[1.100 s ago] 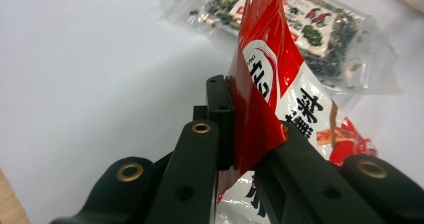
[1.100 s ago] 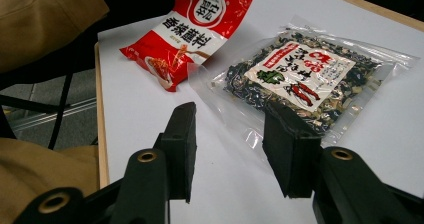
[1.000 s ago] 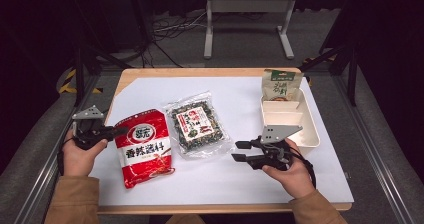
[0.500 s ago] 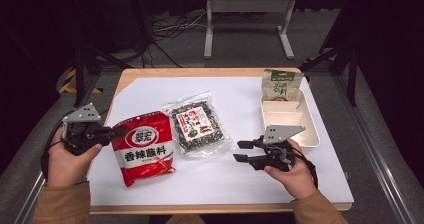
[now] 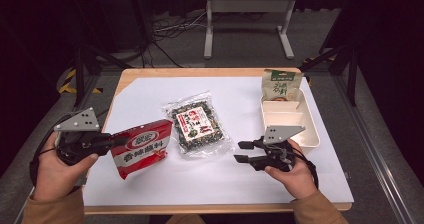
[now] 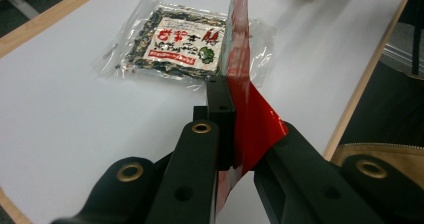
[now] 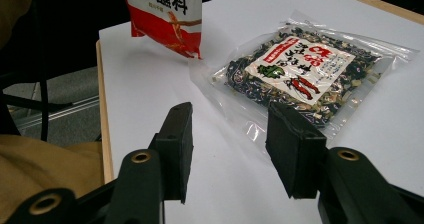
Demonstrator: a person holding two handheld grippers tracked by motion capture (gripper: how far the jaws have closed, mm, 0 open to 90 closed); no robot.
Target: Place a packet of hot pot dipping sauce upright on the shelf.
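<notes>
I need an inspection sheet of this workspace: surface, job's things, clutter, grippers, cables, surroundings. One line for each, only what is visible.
Surface: white sheet on a wooden table.
Job's things: red snack bag lifted at its edge; clear seaweed bag lying flat; green pouch leaning at the end of the cream tray.
Clutter: nothing seen.
Grippers: left gripper shut on the red snack bag; right gripper open, holding nothing.
Cables: black cable loops near each hand; more on the floor.
Surroundings: dark room, grey metal stand behind.
</notes>
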